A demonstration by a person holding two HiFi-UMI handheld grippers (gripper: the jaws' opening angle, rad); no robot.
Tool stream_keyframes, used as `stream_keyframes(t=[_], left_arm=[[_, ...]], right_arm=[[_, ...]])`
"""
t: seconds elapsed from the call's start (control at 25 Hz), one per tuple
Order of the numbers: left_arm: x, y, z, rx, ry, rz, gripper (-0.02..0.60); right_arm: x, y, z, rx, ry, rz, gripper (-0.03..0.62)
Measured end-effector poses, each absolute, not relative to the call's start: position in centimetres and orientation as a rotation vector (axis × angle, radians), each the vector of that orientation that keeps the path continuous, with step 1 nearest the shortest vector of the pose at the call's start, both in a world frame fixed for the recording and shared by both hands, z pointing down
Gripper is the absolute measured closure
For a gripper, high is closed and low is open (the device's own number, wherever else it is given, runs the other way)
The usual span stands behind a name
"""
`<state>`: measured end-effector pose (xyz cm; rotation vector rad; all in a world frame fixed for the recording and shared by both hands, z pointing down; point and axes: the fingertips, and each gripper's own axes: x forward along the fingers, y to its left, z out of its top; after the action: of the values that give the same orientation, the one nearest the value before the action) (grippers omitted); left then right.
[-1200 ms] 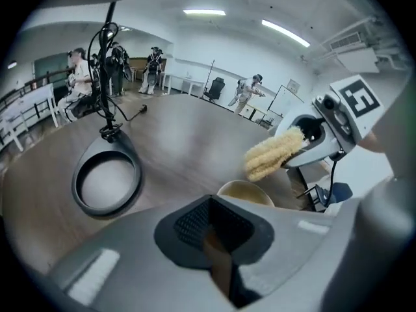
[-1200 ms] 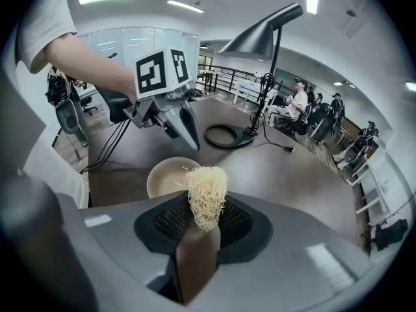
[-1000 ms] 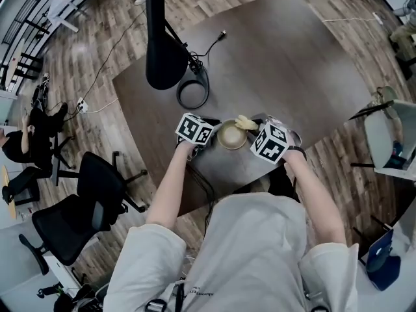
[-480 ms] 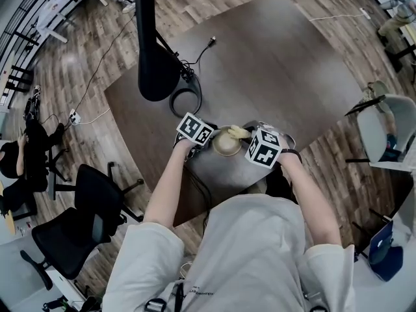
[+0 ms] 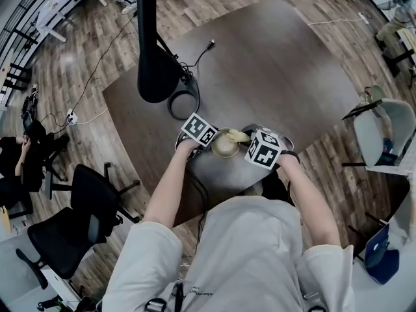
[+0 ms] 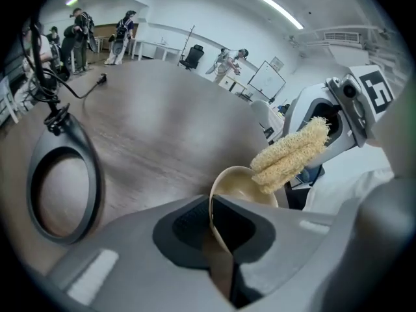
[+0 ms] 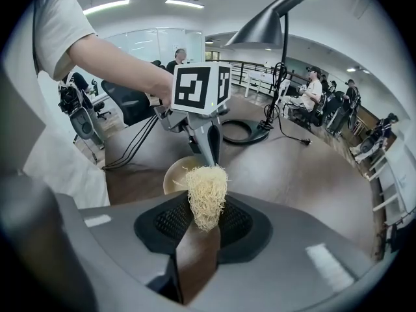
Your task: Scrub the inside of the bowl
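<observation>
Left tongs (image 6: 220, 239) pinched on bowl (image 6: 244, 186) rim, right tongs (image 7: 198, 252) clamping scrubber (image 7: 207, 194); risk of levering bowl loose onto bench (image 5: 279, 64) through heavy pressing.

Bowl (image 5: 225, 145) beige-tan, plain. Loofah scrubber (image 7: 207, 197) pale straw yellow, fibrous weave. Left gripper (image 6: 218, 239) and right gripper (image 7: 200, 236) grey-bodied with black pads — their cubes white with black square markers. Table (image 5: 279, 64) dark brown wood grain. Lamp (image 5: 155, 64) black. Floor (image 5: 91, 38) mid-brown planks — streaky. Shirt (image 5: 253, 252) light grey.
</observation>
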<state>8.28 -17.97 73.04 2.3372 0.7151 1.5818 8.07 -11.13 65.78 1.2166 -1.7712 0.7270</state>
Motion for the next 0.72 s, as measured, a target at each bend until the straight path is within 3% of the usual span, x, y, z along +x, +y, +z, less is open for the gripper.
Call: stream_keyframes(t=[0.32,0.72], left_arm=[[9.9,-21.7,67.2,2.615,0.161,1.323,0.564],[7.2,-21.0,61.8,2.708,-0.149,1.201,0.565]], right_arm=[[9.5,-14.2,63.0,1.241,-1.839,0.692,0.468],[8.3,-18.1,60.4,1.11,-1.785,0.57,0.468]])
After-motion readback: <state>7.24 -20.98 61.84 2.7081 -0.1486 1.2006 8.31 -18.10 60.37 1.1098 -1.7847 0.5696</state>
